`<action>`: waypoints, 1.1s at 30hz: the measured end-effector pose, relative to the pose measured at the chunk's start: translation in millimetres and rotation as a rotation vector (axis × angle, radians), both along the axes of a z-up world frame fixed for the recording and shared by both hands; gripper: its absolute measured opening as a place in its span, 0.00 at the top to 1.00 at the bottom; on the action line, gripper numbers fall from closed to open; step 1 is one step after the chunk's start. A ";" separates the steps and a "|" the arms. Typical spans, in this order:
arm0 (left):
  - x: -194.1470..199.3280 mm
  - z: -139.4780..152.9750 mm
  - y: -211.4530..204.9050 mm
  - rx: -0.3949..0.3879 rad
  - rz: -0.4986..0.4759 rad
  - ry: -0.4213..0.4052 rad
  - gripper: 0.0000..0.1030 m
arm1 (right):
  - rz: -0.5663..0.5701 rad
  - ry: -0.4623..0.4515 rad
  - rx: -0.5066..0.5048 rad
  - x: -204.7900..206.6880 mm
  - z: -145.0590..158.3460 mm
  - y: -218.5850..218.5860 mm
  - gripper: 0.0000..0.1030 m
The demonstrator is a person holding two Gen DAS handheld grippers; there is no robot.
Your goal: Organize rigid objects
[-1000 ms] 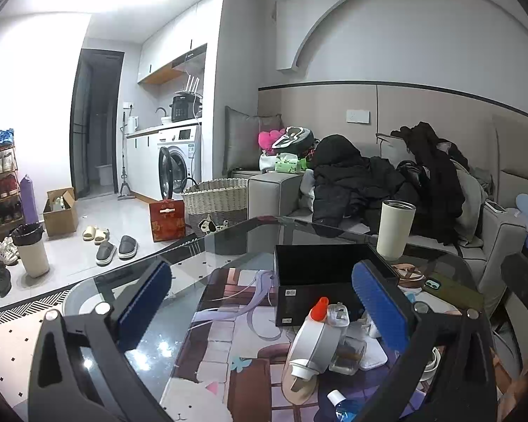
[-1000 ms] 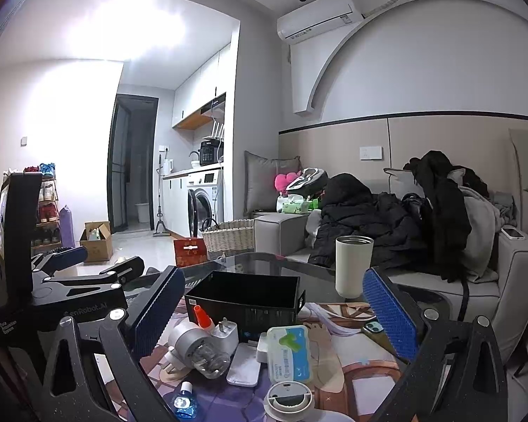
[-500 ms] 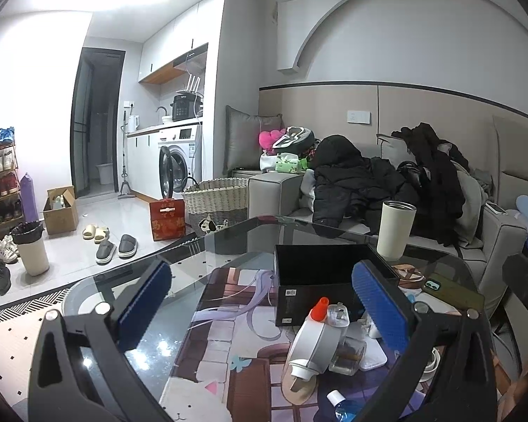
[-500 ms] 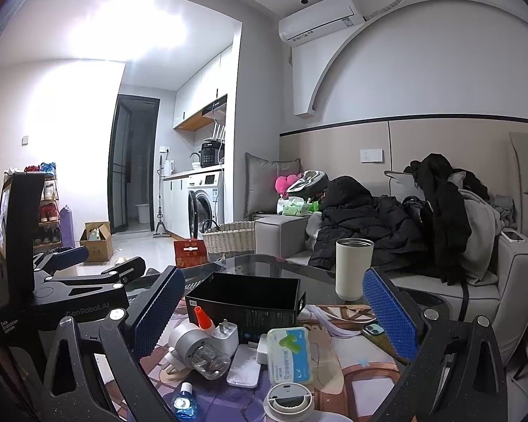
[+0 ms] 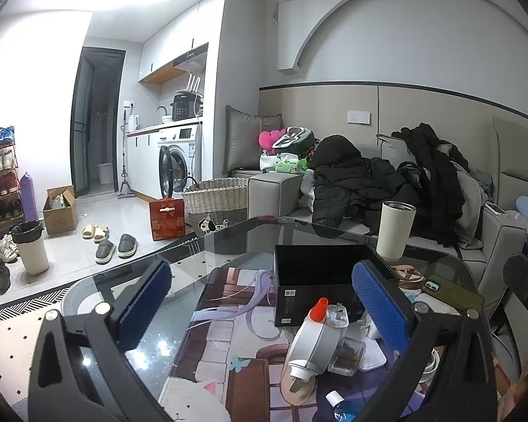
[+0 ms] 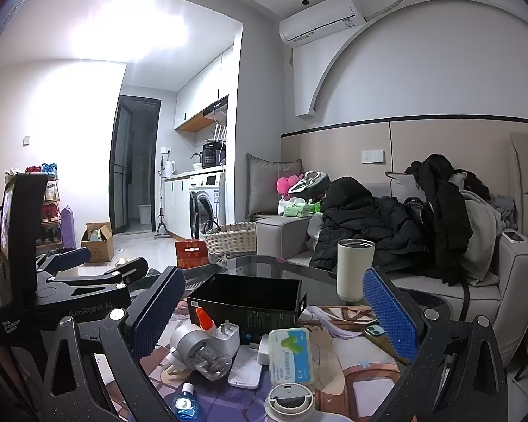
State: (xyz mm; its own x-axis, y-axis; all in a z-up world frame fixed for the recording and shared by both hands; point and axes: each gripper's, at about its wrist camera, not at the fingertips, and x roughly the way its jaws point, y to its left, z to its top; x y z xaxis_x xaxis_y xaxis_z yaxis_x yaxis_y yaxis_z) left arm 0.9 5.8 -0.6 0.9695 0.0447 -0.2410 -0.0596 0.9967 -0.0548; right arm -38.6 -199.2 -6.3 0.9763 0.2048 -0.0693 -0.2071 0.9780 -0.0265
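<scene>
An open black box (image 5: 320, 277) (image 6: 250, 302) stands on the glass table. In front of it lie a white bottle with an orange nozzle (image 5: 311, 344) (image 6: 197, 344), a white plug charger (image 6: 227, 337), a flat white case (image 6: 245, 371), a white-teal pack (image 6: 290, 355), a small blue bottle (image 6: 184, 404) (image 5: 341, 409) and a round white lid (image 6: 290, 402). My left gripper (image 5: 264, 306) is open and empty above the table. My right gripper (image 6: 274, 309) is open and empty over the clutter. The left gripper also shows in the right wrist view (image 6: 95, 263).
A cream tumbler (image 5: 394, 230) (image 6: 353, 269) stands behind the box. A phone in a green case (image 5: 452, 292) lies at the table's right. A sofa piled with dark clothes (image 5: 387, 183) is behind. A wicker basket (image 5: 216, 204), slippers and a bin sit on the floor left.
The right wrist view has risen and tilted slightly; the objects sit a little lower in it. The left gripper has barely moved. Both stay open.
</scene>
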 end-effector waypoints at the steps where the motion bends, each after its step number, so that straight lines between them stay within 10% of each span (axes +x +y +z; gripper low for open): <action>1: 0.0 0.3 -0.1 0.001 0.002 -0.002 0.00 | -0.001 0.001 0.000 -0.1 0.0 0.0 0.00; 33: 1.0 0.9 -1.9 -0.004 -0.007 -0.001 0.00 | 0.016 0.010 0.024 -0.2 1.6 -0.3 0.00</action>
State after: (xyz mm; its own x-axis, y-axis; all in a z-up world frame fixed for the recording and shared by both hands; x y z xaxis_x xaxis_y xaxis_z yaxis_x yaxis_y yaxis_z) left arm 1.9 3.9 0.3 0.9699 0.0367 -0.2405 -0.0523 0.9969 -0.0588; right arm -38.8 -199.6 -4.6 0.9722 0.2221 -0.0744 -0.2227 0.9749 -0.0010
